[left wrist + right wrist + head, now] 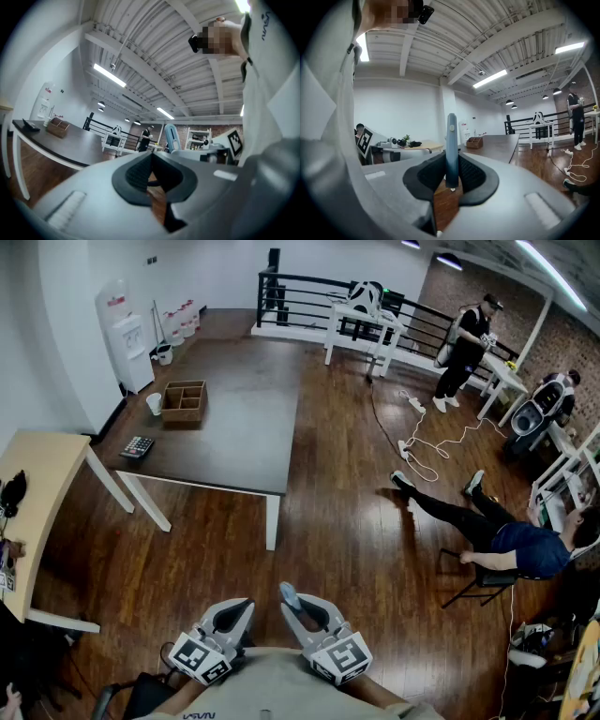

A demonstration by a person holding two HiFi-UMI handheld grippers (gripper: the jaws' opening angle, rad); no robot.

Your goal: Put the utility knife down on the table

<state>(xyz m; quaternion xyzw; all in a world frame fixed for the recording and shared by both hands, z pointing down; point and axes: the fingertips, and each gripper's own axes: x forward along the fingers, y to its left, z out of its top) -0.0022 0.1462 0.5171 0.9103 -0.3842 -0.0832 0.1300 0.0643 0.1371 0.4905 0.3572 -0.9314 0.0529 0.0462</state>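
utility knife [451, 149] clamped in the right gripper [452, 177], well apart from the dark table [234, 427].
the right gripper's jaws are closed on the grey-blue knife, pads pressing on both its sides, and the handle sticks out past the jaw tips. in the head view both grippers sit side by side at the near edge, close to the person's body, over the wooden floor [347, 521]. the left gripper [230, 617] is to the left of the knife, its pads meeting with nothing between them. the table stands far ahead and to the left, with a compartmented wooden box [184, 400], a paper cup [154, 403] and a calculator [137, 446] near its left edge.
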